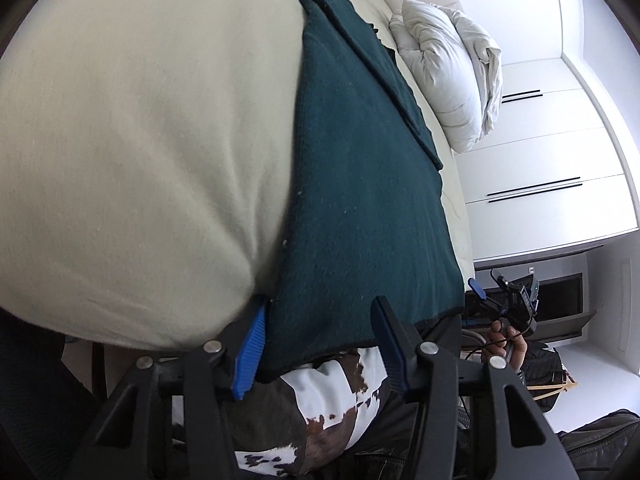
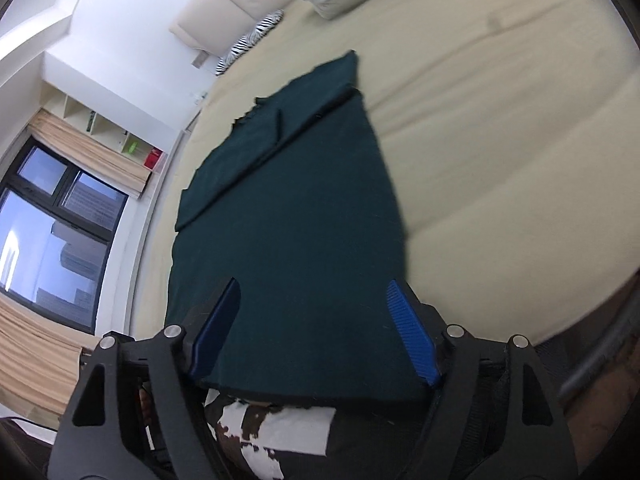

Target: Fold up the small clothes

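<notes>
A dark green garment (image 1: pixel 360 184) lies flat on the cream bed sheet (image 1: pixel 140 140), partly folded, with a narrower folded layer at its far end. It also shows in the right wrist view (image 2: pixel 296 216). My left gripper (image 1: pixel 320 316) is open over the garment's near edge, one blue-padded finger on each side of its near left corner area. My right gripper (image 2: pixel 314 292) is open over the garment's near edge, holding nothing. The right gripper also shows in the left wrist view (image 1: pixel 500 296), at the bed's near right edge.
A crumpled white duvet (image 1: pixel 452 76) lies at the far end of the bed. White wardrobe doors (image 1: pixel 560 152) stand to the right. A window with beige blinds (image 2: pixel 52 216) is to the left. A brown-and-white patterned cloth (image 1: pixel 332 404) is just below the grippers.
</notes>
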{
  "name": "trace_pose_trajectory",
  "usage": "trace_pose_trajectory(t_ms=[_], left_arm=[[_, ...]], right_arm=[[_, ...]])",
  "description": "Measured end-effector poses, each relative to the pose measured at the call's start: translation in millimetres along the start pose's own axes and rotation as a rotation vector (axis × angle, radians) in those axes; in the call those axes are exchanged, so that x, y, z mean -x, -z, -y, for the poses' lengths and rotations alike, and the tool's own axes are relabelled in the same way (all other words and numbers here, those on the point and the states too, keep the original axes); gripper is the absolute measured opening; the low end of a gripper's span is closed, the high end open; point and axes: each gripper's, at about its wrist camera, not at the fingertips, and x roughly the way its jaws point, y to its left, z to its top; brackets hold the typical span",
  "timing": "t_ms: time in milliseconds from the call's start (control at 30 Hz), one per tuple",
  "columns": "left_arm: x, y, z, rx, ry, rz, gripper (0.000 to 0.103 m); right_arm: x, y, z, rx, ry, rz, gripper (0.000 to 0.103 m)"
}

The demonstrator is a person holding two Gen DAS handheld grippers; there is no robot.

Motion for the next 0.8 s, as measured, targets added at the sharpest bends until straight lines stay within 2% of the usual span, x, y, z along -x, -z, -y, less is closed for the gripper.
trace_pose_trajectory(t_ms=[100,167,233,300,500,667,800], left_arm=[[-2,0,1,-0.009,-0.01,-0.012,0.047],[-2,0,2,-0.016,-0.014,-0.02,0.038],[-3,1,2,-0.021,-0.021,-0.026,0.022],[-4,2,1,-0.018,-0.028,-0.027,0.016],[-4,3,1,-0.018,-0.026,-0.021,0.01],[-3,4,0,-0.025,-0.021,-0.023,0.009],[-2,4,2,-0.03,-0.019,-0.025,0.009]], right_arm=[[5,-1,16,-0.037,0.03,-0.029,0.07],[8,1,25,-0.057,0.039,-0.058,0.069],[5,1,30,-0.069,0.049,-0.096,0.069],[-2,2,35,-0.083,0.053,-0.145,0.069],[-13,-2,41,-0.126,0.046,-0.231,0.068],[-27,4,36,-0.136,0.042,-0.332,0.06],[-28,9,43,-0.17,0.008,-0.326,0.057]])
